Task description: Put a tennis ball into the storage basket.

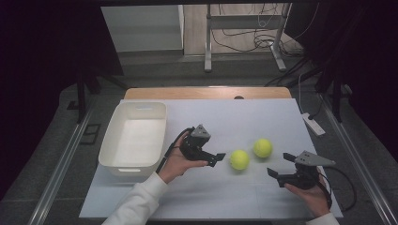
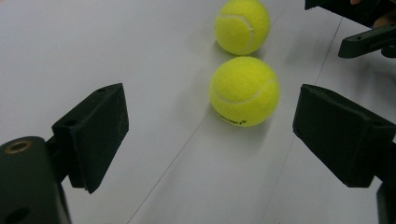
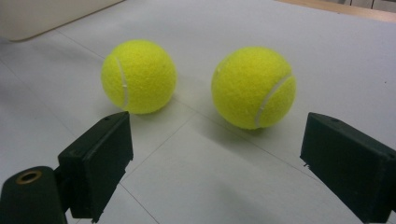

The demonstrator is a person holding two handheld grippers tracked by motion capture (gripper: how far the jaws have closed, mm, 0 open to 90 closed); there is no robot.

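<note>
High view: left tool [image 1: 219, 158] hovering just left of the nearer tennis ball [image 1: 239, 160], jaws spread wide and holding nothing, apparently lining up to take that ball. Right tool [image 1: 279, 166] waiting at the near right, likewise wide and empty, pointing left toward the second tennis ball [image 1: 263, 147], which is lying slightly farther and to the right of the first. Both balls sitting free, close together, near the middle of the white surface [image 1: 225, 192]. White bin [image 1: 114, 159] standing empty at the left, probably placed there to receive the balls. Beyond the far edge: grey floor, a metal frame's legs and loose cables; dark surroundings on both sides.

Left gripper view: looking along wide-open jaws at the nearer ball [image 2: 244, 90], resting ahead of them and not yet between the pads; the other ball [image 2: 242, 26] lying beyond it, apart. Part of the right tool showing at top right. Faint seam lines crossing the surface.

Right gripper view: facing both balls [image 3: 138, 76] [image 3: 253, 87] side by side, ahead of spread, empty jaws. Corner of the bin [image 3: 42, 14] showing at far left; wooden edge at far right.
</note>
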